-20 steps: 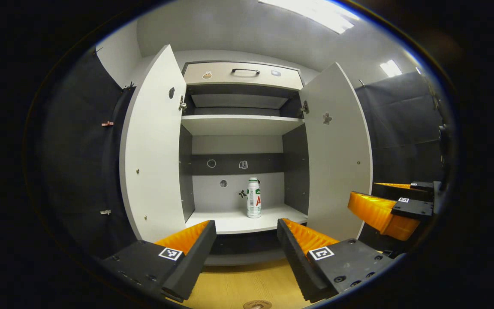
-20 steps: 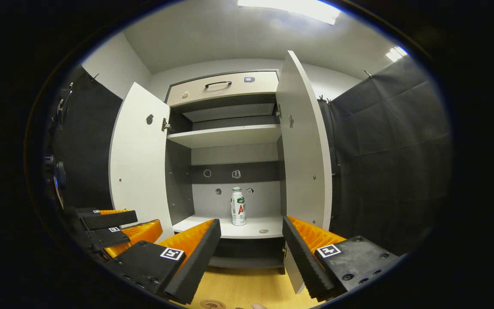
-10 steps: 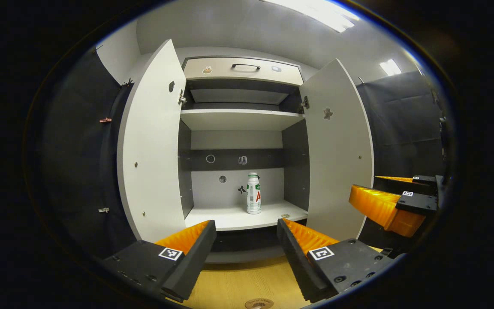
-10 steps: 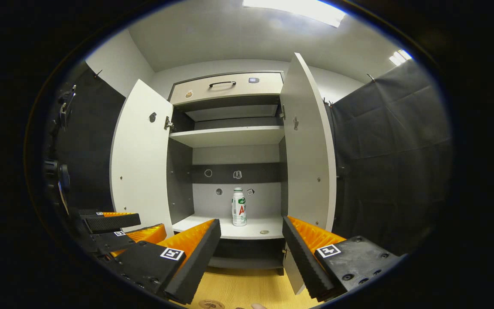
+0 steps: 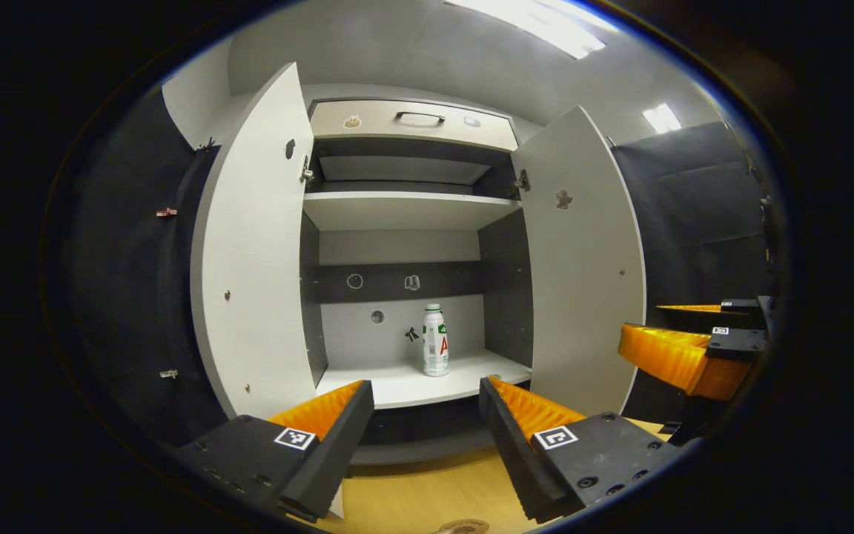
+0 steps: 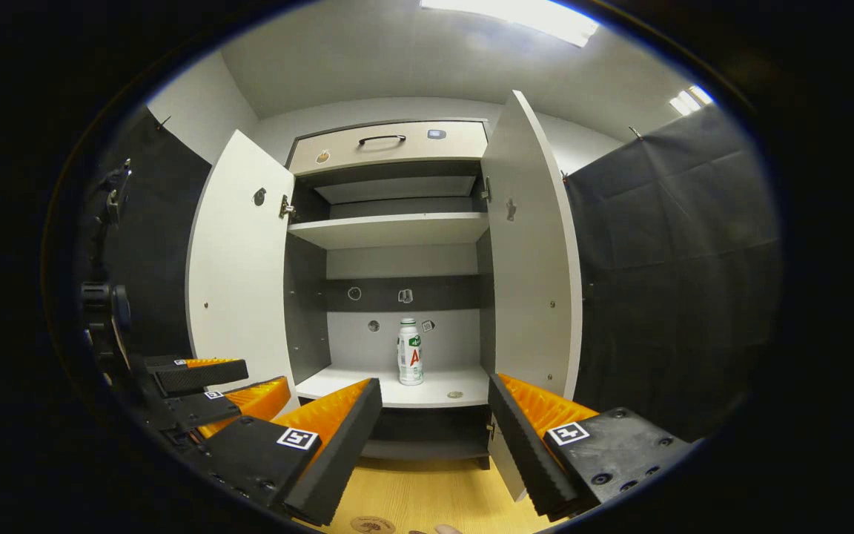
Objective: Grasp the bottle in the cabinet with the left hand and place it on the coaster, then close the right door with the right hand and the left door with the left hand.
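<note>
1. We hold two tools: left tool (image 5: 425, 415) and right tool (image 6: 434, 419), both with fingers apart and empty, both short of the cabinet (image 5: 405, 211).
2. One bottle (image 5: 435, 350) stands upright on the cabinet's lower shelf (image 5: 397, 382), ungrasped.
3. One coaster (image 5: 464, 527) lies on the bench (image 5: 427, 493) below the cabinet.
4. Two doors, left door (image 5: 253, 245) and right door (image 5: 586, 259), both stand open.
5. By our judgement no step is done; the grasp, the placing and both closings remain.
</note>
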A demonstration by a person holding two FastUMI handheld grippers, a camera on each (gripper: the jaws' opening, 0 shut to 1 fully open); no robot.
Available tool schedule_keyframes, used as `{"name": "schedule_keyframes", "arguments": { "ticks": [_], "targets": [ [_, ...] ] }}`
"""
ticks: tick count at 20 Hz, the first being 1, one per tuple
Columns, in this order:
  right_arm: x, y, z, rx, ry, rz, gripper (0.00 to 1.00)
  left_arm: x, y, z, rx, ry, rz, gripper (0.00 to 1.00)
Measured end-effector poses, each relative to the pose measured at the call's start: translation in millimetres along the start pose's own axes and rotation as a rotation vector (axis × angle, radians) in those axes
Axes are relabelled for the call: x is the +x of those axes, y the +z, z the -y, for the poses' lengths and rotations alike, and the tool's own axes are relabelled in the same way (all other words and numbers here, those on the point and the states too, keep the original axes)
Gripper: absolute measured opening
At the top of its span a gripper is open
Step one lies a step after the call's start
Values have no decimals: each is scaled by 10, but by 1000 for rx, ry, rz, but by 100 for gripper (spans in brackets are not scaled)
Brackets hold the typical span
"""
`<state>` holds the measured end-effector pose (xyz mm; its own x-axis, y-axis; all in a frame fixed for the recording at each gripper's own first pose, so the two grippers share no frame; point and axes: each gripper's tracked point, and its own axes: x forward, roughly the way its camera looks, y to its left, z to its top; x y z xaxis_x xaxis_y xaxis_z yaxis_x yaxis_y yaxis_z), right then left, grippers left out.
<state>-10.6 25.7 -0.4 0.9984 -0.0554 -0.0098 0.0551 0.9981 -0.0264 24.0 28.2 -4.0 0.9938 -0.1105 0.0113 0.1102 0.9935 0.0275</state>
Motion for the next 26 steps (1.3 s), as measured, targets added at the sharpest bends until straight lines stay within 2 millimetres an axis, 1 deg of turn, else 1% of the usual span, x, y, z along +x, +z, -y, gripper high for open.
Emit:
{"name": "schedule_keyframes", "arguments": {
  "ticks": [3,5,8,11,13,15,16,18,21,24,26],
  "targets": [
    [-69,93,11,-30,-54,43,96,69,-31,-45,-16,-35,-2,91],
    [-85,81,10,-36,-77,35,96,147,-95,-71,-16,-48,-19,92],
    [-60,58,39,-45,-95,25,96,264,-124,-90,-45,-60,-25,92],
    [-26,40,32,-58,-76,29,96,483,-142,-33,-64,-72,-27,92],
    [84,17,37,-67,-58,34,96,637,-155,12,-50,-73,-30,92],
    [307,42,-1,-80,-28,68,96,818,-157,97,-63,-92,-19,92],
    [371,53,4,-82,-12,85,96,941,-172,124,-69,-98,-18,92],
    [536,41,11,-75,21,97,96,1251,-222,110,-66,-89,-24,91],
    [810,1,39,-85,63,105,98,1809,-239,61,-66,-63,-10,92],
    [1059,-74,49,-82,109,86,98,2357,-293,68,-53,-44,-15,91],
    [1213,-99,91,-89,119,90,98,2674,-355,98,-48,-33,-22,91]
  ]
}}
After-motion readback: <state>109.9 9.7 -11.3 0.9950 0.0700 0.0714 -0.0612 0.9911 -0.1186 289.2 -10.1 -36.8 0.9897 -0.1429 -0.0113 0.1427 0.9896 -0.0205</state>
